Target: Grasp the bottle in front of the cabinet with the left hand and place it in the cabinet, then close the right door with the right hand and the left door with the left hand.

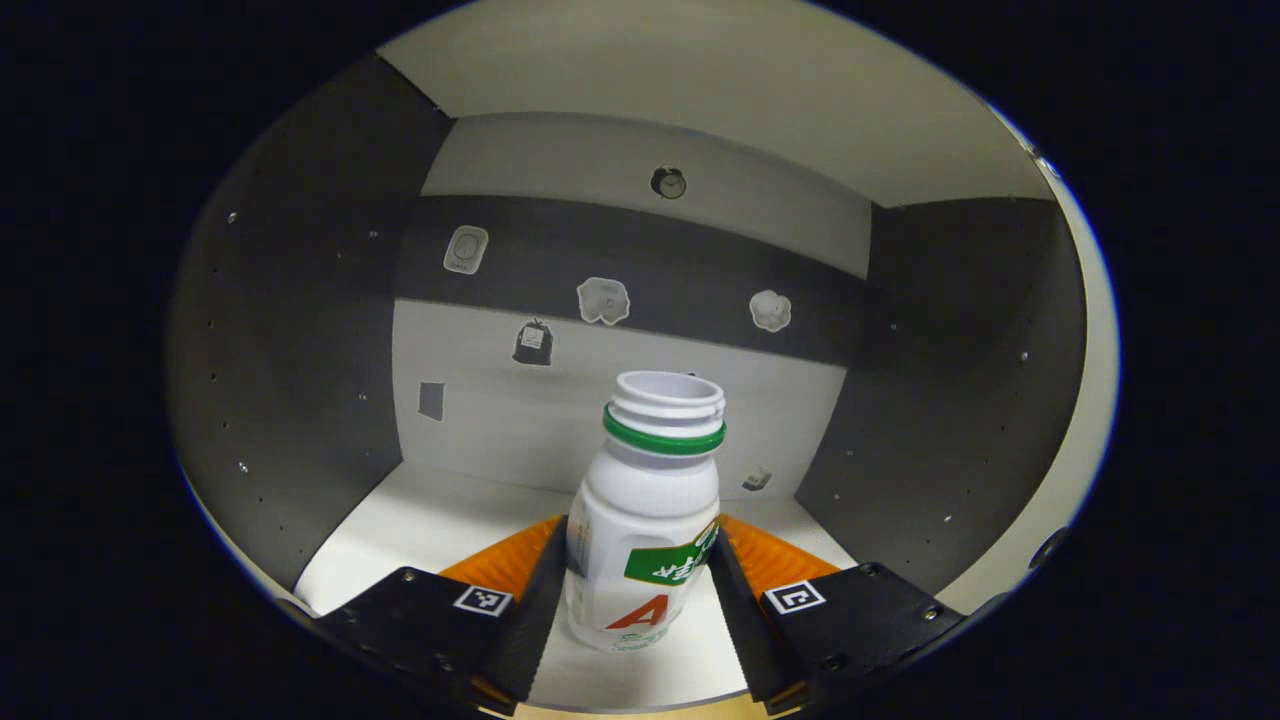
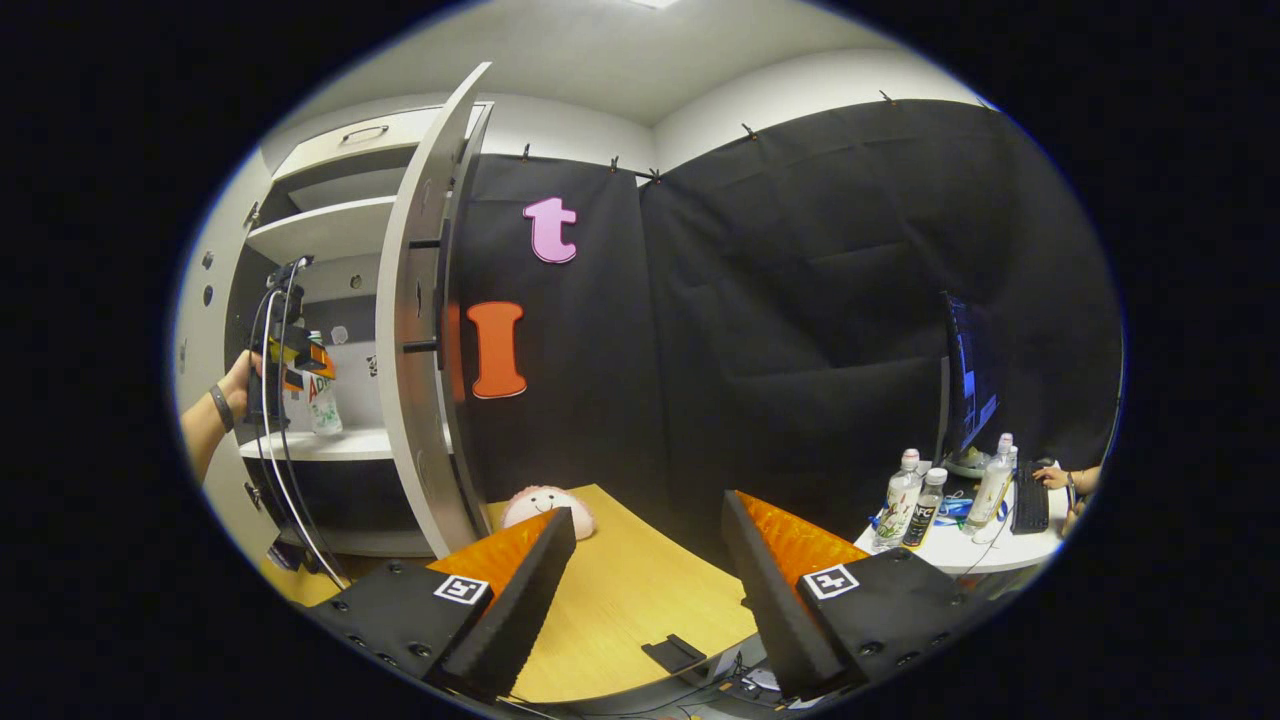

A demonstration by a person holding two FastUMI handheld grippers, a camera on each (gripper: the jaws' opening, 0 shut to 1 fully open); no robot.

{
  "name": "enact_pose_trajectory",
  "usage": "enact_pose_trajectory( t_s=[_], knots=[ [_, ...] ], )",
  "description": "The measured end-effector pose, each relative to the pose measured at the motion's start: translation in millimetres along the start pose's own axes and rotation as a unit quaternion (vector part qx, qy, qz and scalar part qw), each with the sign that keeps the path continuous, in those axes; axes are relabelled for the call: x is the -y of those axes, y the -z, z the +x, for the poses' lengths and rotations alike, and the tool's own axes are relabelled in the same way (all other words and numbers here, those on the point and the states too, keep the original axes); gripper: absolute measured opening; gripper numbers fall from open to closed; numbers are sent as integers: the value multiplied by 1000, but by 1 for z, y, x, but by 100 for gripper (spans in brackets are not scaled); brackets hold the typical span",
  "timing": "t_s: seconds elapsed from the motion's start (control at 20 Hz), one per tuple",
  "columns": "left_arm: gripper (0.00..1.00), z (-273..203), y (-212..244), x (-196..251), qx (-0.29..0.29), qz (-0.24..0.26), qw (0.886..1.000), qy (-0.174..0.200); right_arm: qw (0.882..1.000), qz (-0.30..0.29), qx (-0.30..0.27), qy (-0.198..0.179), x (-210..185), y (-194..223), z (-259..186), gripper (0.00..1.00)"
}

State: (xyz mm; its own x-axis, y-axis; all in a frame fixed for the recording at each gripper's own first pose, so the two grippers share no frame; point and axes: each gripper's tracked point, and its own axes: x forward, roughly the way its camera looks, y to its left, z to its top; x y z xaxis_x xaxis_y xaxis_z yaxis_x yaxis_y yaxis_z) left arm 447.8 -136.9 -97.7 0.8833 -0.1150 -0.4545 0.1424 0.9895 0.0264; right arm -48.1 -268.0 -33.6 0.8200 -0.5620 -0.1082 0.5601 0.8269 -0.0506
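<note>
A white bottle (image 1: 645,530) with a green neck ring and no cap stands inside the cabinet, its base on the white shelf (image 1: 420,520). My left gripper (image 1: 640,528) is shut on it, one finger pressed to each side of its body. The right gripper view shows the same bottle (image 2: 322,395) on the shelf (image 2: 330,442), held by the left gripper (image 2: 290,355) and a person's hand (image 2: 235,385). The cabinet's right door (image 2: 425,330) stands wide open. Well right of the cabinet, my right gripper (image 2: 645,560) hangs open over the wooden table (image 2: 620,600), holding nothing.
Dark side walls (image 1: 300,380) and a sticker-dotted back wall (image 1: 620,300) close in the cabinet bay. A pink plush toy (image 2: 545,505) lies on the table by the open door. At far right, a white desk (image 2: 960,545) carries several bottles, a monitor (image 2: 965,385) and a keyboard.
</note>
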Motion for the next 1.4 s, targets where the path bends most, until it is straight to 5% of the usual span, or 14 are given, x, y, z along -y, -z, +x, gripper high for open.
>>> enact_pose_trajectory(
  t_s=[0.25, 0.5, 0.85, 1.15, 1.4],
  knots=[
    [78, 11, 6, 5, 3, 22, 1000, 7, 1000, 3, -11, 5, 0, 2, -6, 98],
    [94, 8, 7, -1, 11, 0, 1000, 7, 1000, 1, -14, 7, 3, 0, -8, 98],
    [95, -55, -67, -4, 154, -20, 988, 6, 1000, 2, -18, -12, 1, 5, -11, 98],
    [95, -150, -97, 3, 206, 4, 979, 1, 994, 6, -17, -105, -40, -4, 14, 98],
    [92, -240, -60, -6, 235, 28, 970, -48, 982, 7, -22, -189, -71, -6, 26, 98]
  ],
)
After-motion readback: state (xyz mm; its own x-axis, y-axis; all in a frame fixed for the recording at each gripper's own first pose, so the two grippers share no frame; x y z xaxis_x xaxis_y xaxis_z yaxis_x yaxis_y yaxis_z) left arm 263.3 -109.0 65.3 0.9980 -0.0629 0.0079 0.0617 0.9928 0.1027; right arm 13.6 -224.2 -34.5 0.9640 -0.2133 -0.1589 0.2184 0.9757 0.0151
